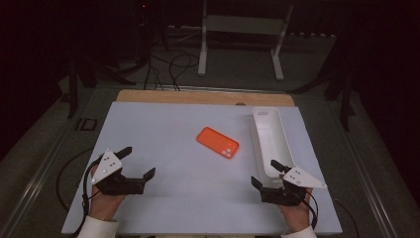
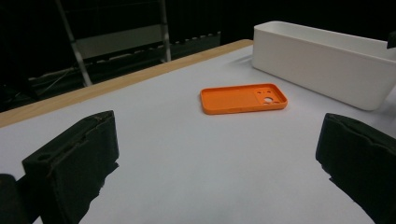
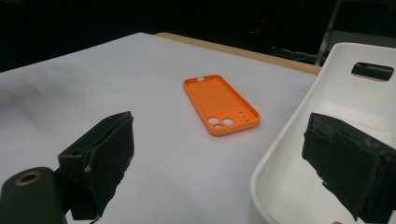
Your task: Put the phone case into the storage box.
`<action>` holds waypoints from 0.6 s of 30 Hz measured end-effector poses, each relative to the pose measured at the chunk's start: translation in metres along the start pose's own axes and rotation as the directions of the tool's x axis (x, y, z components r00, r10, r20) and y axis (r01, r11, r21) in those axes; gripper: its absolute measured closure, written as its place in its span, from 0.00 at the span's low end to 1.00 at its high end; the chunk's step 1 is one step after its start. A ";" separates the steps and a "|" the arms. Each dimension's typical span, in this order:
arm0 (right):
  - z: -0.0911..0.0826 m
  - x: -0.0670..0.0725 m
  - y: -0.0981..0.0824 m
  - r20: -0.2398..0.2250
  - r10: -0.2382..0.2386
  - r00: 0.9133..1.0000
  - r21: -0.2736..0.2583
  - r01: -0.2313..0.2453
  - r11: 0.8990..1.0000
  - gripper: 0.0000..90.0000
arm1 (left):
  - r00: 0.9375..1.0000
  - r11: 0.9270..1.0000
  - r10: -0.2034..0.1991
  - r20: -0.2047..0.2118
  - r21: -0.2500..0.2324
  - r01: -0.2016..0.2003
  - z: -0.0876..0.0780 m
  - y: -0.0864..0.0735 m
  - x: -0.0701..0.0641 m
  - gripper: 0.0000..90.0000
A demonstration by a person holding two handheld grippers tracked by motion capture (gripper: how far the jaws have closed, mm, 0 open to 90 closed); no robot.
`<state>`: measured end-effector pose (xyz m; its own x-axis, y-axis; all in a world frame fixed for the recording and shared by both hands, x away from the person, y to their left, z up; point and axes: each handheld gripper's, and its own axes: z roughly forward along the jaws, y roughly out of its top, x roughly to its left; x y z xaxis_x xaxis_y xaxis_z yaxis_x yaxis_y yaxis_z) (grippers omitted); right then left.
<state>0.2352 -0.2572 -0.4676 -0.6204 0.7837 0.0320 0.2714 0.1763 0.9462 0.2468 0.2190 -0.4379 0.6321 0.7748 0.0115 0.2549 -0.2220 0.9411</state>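
Note:
An orange phone case (image 1: 217, 142) lies flat, hollow side up, near the middle of the white table (image 1: 163, 129). It also appears ahead of the jaws as the orange case (image 2: 243, 98) and the orange case (image 3: 220, 103). My left gripper (image 1: 139, 162) rests open at the front left, well short of the case, nothing between its jaws. My right gripper (image 1: 267, 172) is open at the front right, one jaw over the near end of the white bin (image 1: 270, 139).
The long white bin (image 2: 322, 58) stands along the table's right side, and its inside (image 3: 355, 116) looks empty. A wooden strip (image 1: 203, 96) edges the far side of the table. A metal stand and cables sit on the dark floor beyond.

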 end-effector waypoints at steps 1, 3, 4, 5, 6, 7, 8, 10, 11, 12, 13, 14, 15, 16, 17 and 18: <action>0.000 0.000 0.000 0.000 0.001 1.000 0.000 -0.001 1.000 0.10 | 1.000 1.000 0.001 0.002 -0.002 -0.001 0.001 0.001 0.000 0.00; 0.001 0.000 0.000 0.002 -0.001 1.000 0.002 0.001 1.000 0.10 | 1.000 1.000 -0.005 0.007 -0.003 0.005 0.006 0.004 0.000 0.00; 0.001 0.000 0.000 0.002 -0.001 1.000 0.002 0.001 1.000 0.10 | 1.000 1.000 -0.005 0.007 -0.003 0.005 0.006 0.004 0.000 0.00; 0.001 0.000 -0.001 0.003 -0.003 1.000 0.001 0.003 1.000 0.10 | 1.000 1.000 -0.003 0.007 -0.003 0.003 0.008 0.006 0.000 0.00; 0.001 0.000 -0.001 0.003 -0.003 1.000 0.001 0.003 1.000 0.10 | 1.000 1.000 -0.002 0.007 -0.002 0.002 0.009 0.006 0.000 0.00; 0.001 0.000 -0.001 0.003 -0.002 1.000 0.002 0.002 1.000 0.10 | 1.000 1.000 0.000 0.008 0.001 0.000 0.011 0.007 -0.001 0.00; 0.001 0.001 -0.001 0.003 0.002 1.000 0.003 -0.002 1.000 0.10 | 1.000 1.000 0.004 0.009 0.003 -0.004 0.013 0.008 -0.001 0.00; 0.001 0.001 -0.001 0.002 0.002 1.000 0.004 -0.002 1.000 0.10 | 1.000 1.000 0.006 0.012 0.001 -0.006 0.016 0.010 -0.002 0.00; 0.001 0.001 -0.001 0.002 -0.001 1.000 0.003 0.001 1.000 0.10 | 1.000 1.000 0.008 0.012 0.002 -0.008 0.018 0.011 -0.003 0.00; 0.001 0.001 -0.001 0.003 -0.001 1.000 0.004 0.001 1.000 0.10 | 1.000 1.000 0.011 0.013 0.004 -0.011 0.020 0.013 -0.003 0.00; 0.001 0.001 -0.001 0.003 -0.004 1.000 0.002 0.004 1.000 0.10 | 1.000 1.000 0.015 0.013 0.004 -0.015 0.022 0.013 -0.004 0.00; 0.001 0.001 -0.001 0.003 -0.004 1.000 0.002 0.004 1.000 0.10 | 1.000 1.000 0.015 0.014 0.006 -0.015 0.024 0.015 -0.004 0.00; 0.001 0.001 0.000 0.004 -0.004 1.000 0.004 0.004 1.000 0.10 | 1.000 1.000 0.015 0.019 0.002 -0.015 0.028 0.017 -0.005 0.00; 0.001 0.001 0.000 0.004 -0.003 1.000 0.003 0.003 1.000 0.10 | 1.000 1.000 0.015 0.019 0.002 -0.015 0.028 0.017 -0.005 0.00; 0.001 0.001 0.000 0.004 -0.003 1.000 0.003 0.003 1.000 0.10 | 1.000 1.000 0.017 0.019 0.006 -0.018 0.030 0.019 -0.005 0.00; 0.001 0.001 0.000 0.004 -0.004 1.000 0.004 0.004 1.000 0.10 | 1.000 1.000 0.019 0.020 0.008 -0.019 0.032 0.020 -0.005 0.00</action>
<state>0.2353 -0.2561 -0.4681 -0.6185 0.7853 0.0266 0.2716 0.1819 0.9451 0.2716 0.1918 -0.4299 0.6511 0.7586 0.0225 0.2486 -0.2412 0.9381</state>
